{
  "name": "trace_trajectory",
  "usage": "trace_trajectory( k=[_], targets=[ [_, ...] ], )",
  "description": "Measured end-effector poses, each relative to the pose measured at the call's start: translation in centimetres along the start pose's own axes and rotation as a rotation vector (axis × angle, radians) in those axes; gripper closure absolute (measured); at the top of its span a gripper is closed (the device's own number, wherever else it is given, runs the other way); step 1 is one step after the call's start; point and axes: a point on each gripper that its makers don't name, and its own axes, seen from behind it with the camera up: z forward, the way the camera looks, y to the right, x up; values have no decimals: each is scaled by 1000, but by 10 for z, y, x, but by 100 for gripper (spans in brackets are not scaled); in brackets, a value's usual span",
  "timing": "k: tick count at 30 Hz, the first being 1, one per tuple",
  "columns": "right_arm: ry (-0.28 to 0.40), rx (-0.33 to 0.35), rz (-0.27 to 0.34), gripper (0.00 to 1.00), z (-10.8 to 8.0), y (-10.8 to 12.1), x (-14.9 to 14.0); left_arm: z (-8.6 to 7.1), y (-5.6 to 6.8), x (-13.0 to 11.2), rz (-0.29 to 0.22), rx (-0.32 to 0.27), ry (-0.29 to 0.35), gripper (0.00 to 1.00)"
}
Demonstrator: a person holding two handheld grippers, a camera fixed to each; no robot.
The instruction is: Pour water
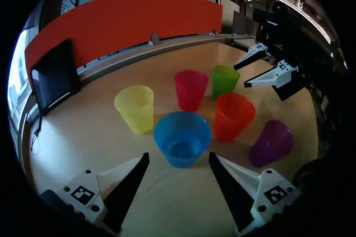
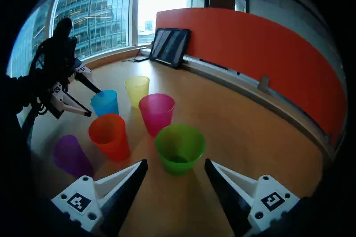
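Six translucent plastic cups cluster mid-desk on the pale wooden desk [image 1: 178, 206]. The left gripper [image 1: 178, 154] has its jaws spread, with the blue translucent plastic cup [image 1: 182, 139] upright just ahead between them. The right gripper [image 2: 175, 161], jaws likewise spread, faces the green translucent plastic cup [image 2: 180, 148], untouched.

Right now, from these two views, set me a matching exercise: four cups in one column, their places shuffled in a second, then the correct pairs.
1 blue cup
2 green cup
3 yellow cup
4 pink cup

A between the yellow and green cups
B just ahead of the left gripper, jaws open
C nearest the black screen
D just ahead of the right gripper, jaws open

Pairs: 1-B, 2-D, 3-C, 4-A
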Motion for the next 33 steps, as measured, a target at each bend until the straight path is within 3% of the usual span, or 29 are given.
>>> trace_trajectory(
  k=[11, 33],
  targets=[
    [-15, 4, 0, 1, 11, 1, -4, 12, 9, 9, 2, -38, 5, 0],
    [-15, 12, 1, 0, 21, 1, -1, 25, 4, 20, -9, -26, 23, 1]
  ],
)
